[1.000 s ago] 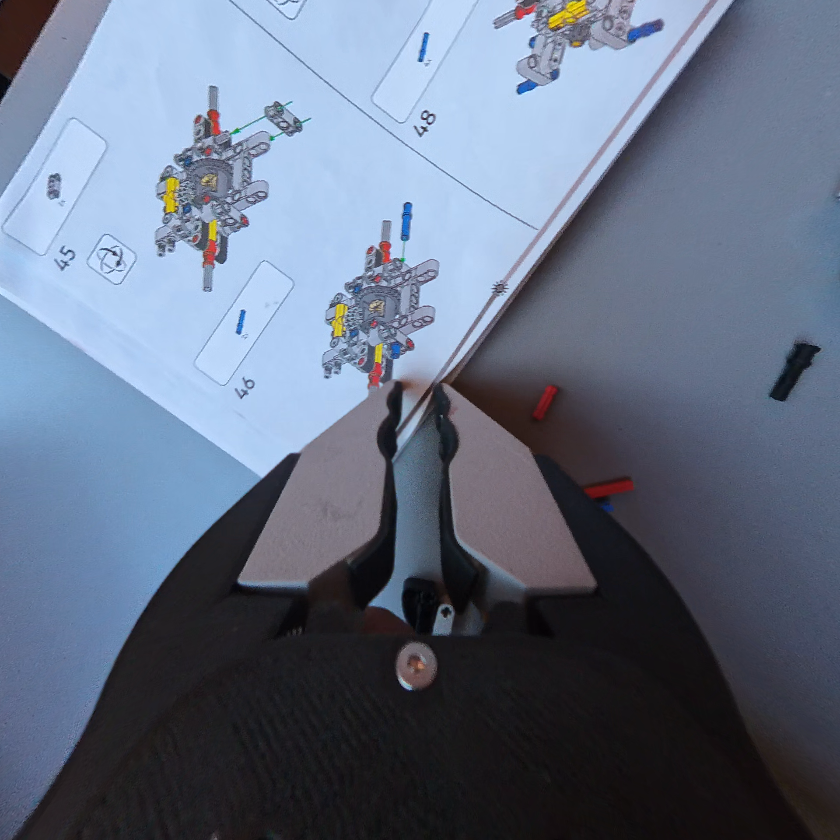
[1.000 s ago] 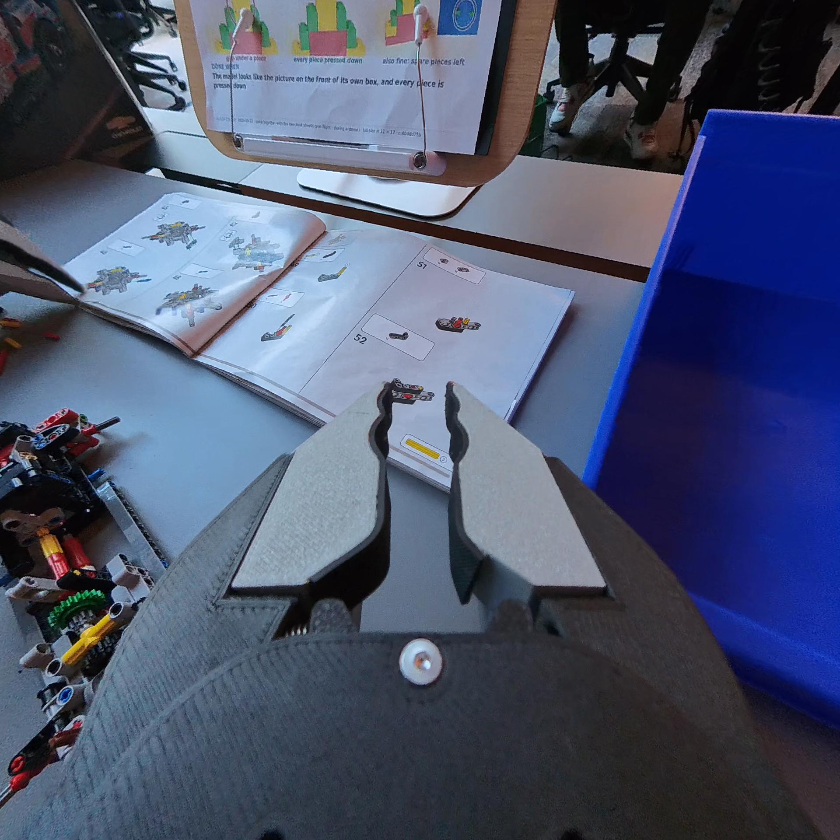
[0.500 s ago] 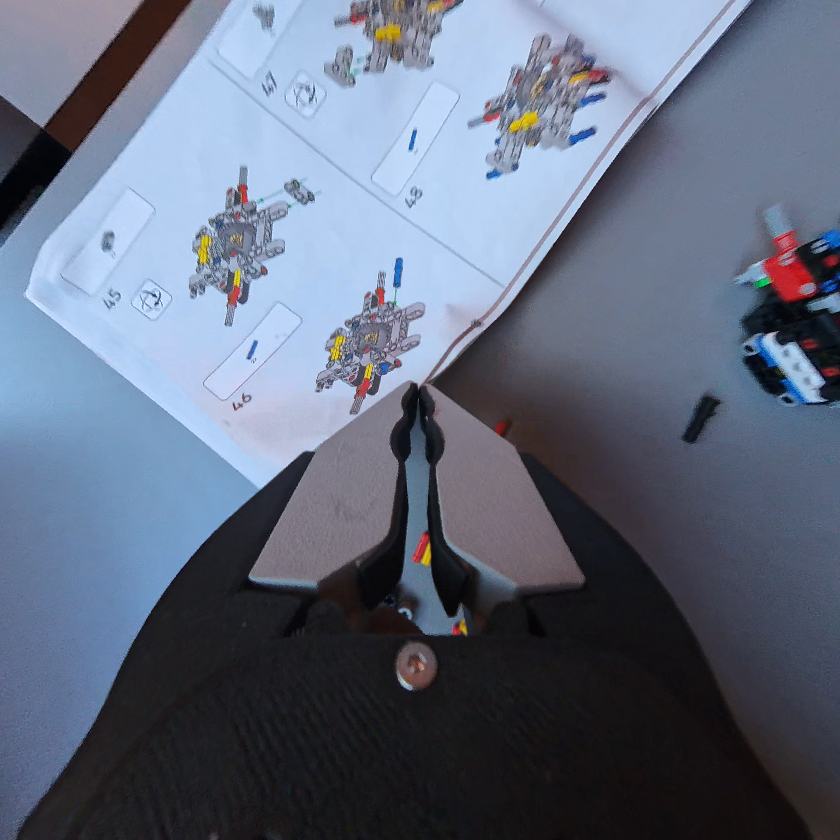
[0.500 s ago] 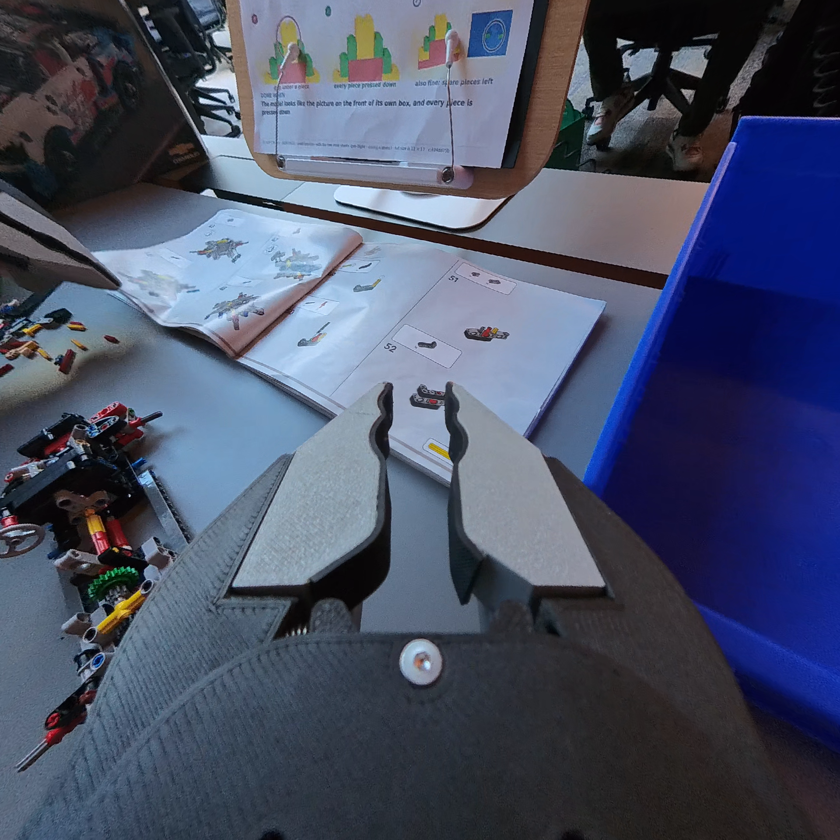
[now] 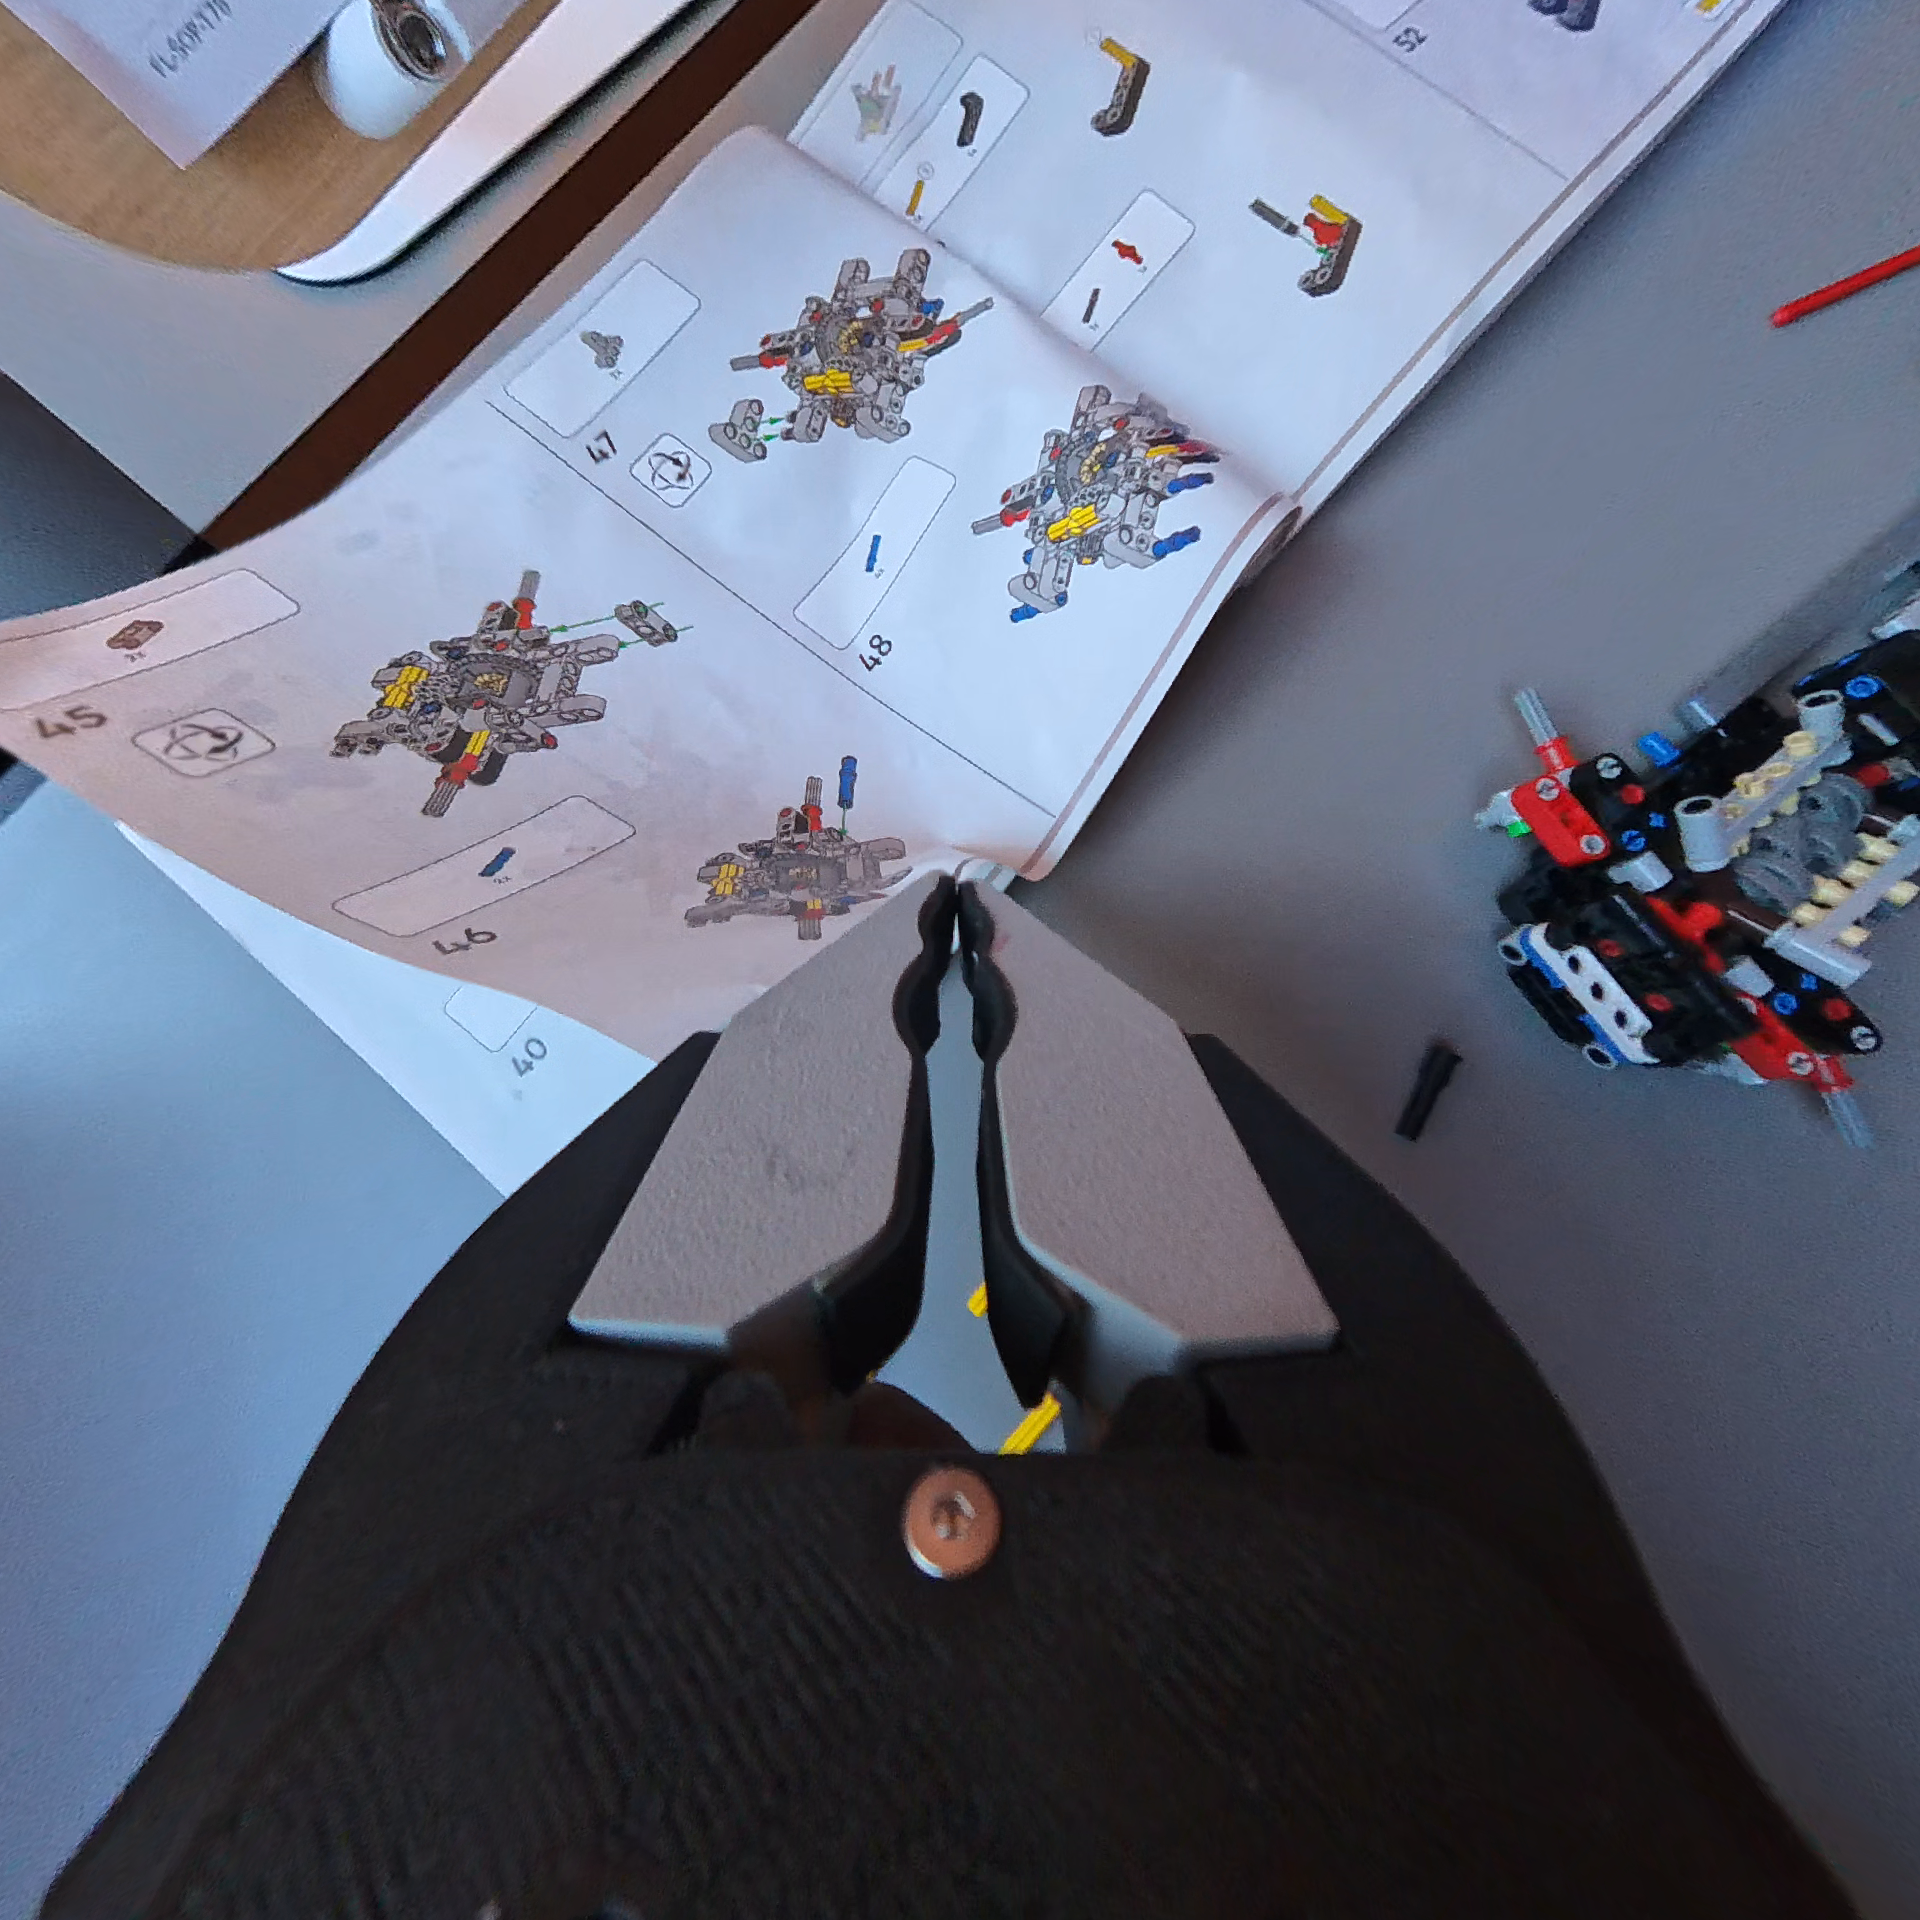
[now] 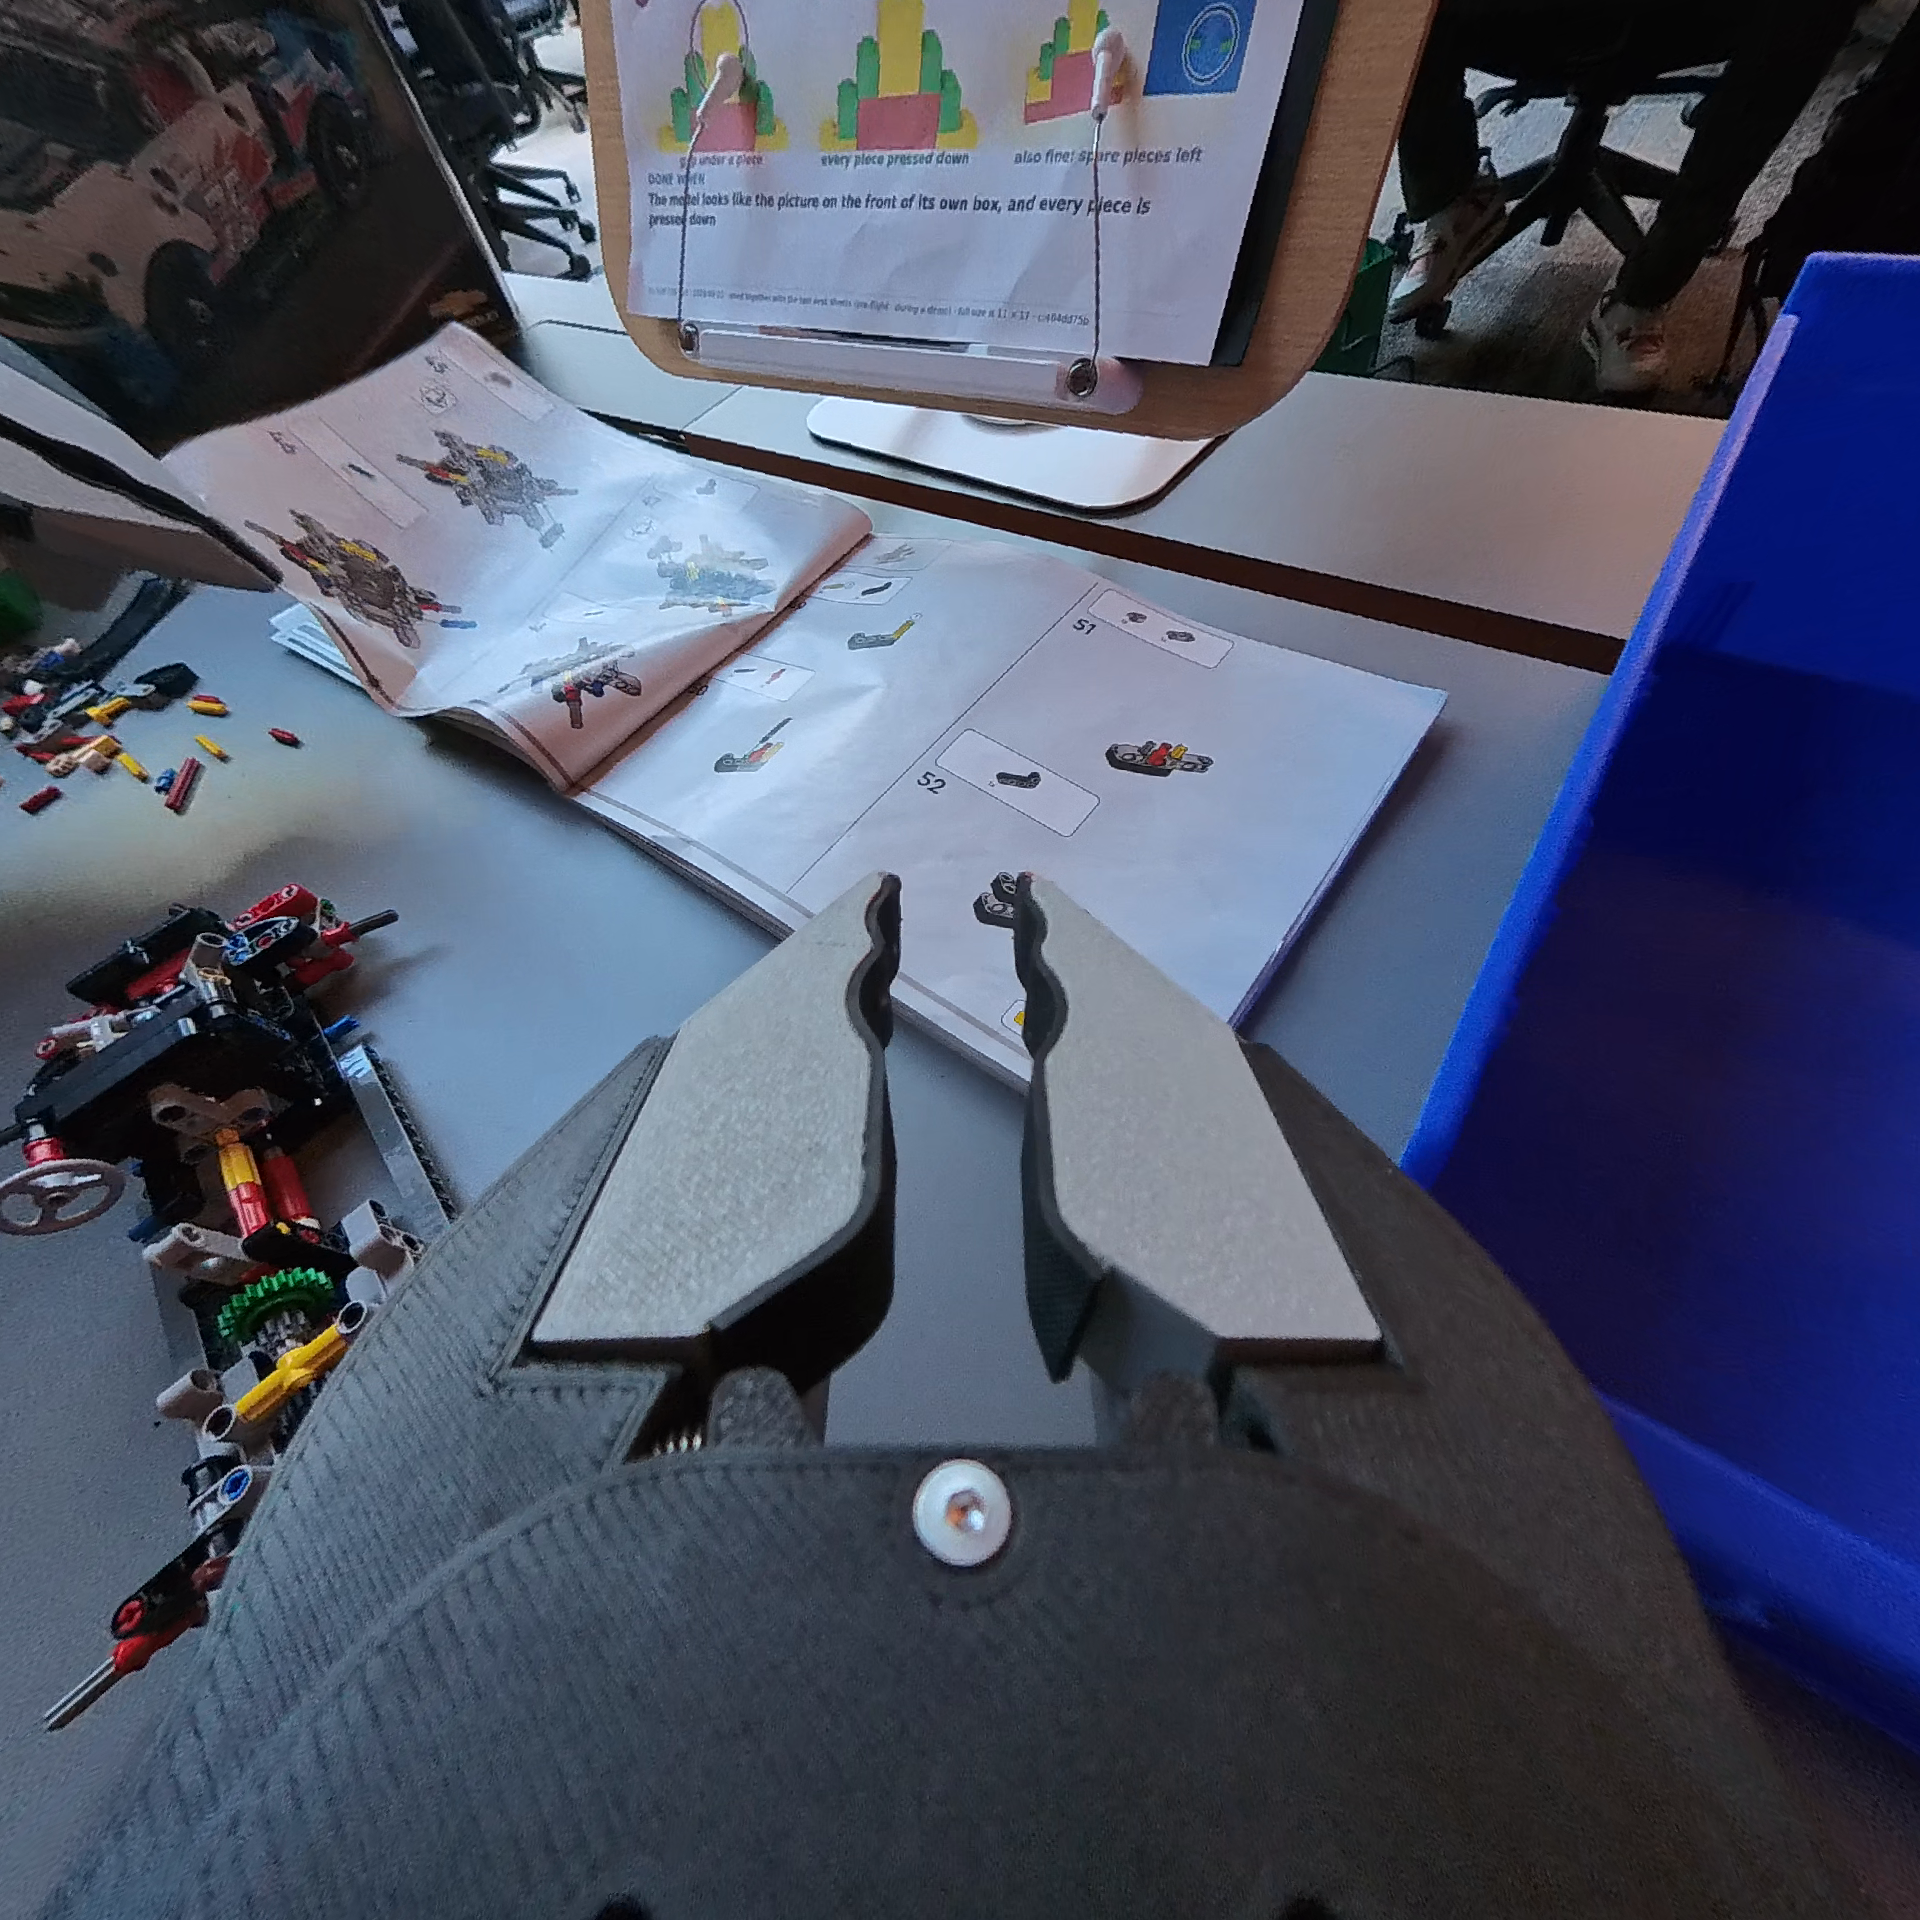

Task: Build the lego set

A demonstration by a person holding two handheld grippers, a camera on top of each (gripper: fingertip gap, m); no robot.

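While the left tool (image 5: pixel 957 902) is clamped on the lifted booklet page (image 5: pixel 727 582), the pinched corner stays hidden. The right tool (image 6: pixel 958 914) hangs apart above the desk (image 6: pixel 582 935); the blue bin (image 6: pixel 1704 935), cut off, shows no contents.

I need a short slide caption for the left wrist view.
Left tongs closed on the lifted corner of a building-instruction booklet page, beside a partly built brick model.

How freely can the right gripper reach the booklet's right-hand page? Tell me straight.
Likely yes: the right gripper hangs open close to that page, nothing between; the blue bin stands aside.
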